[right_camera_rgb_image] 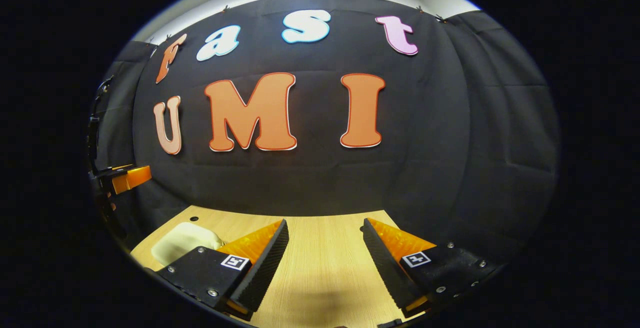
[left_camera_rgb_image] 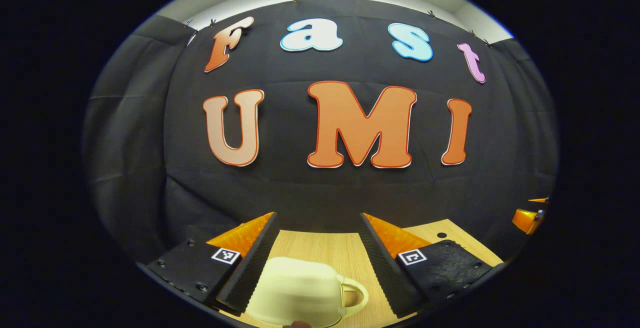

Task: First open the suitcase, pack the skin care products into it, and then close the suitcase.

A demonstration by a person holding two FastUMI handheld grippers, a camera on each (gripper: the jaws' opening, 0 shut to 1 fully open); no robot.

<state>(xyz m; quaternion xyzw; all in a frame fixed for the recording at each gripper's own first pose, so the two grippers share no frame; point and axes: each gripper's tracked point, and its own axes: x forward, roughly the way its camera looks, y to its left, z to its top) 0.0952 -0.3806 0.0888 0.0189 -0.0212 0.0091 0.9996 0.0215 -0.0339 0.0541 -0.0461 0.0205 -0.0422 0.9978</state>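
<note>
Plainly, the cream suitcase (left_camera_rgb_image: 300,290) lies shut on the worktop (left_camera_rgb_image: 325,248), handle toward the right, low between the spread fingers of the left hand-held gripper (left_camera_rgb_image: 320,263). The right hand-held gripper (right_camera_rgb_image: 325,263) hangs spread over bare wood, the suitcase (right_camera_rgb_image: 182,240) off to its left. A shut case fits either an unopened or a repacked stage.

Both views evenly lit, moderately bright; a pale lit strip runs above the wall at top of frame. Soft shadow on table (right_camera_rgb_image: 320,268) at lower centre of right gripper view. Strong fisheye bending at edges. Focus sharp, no glare.
</note>
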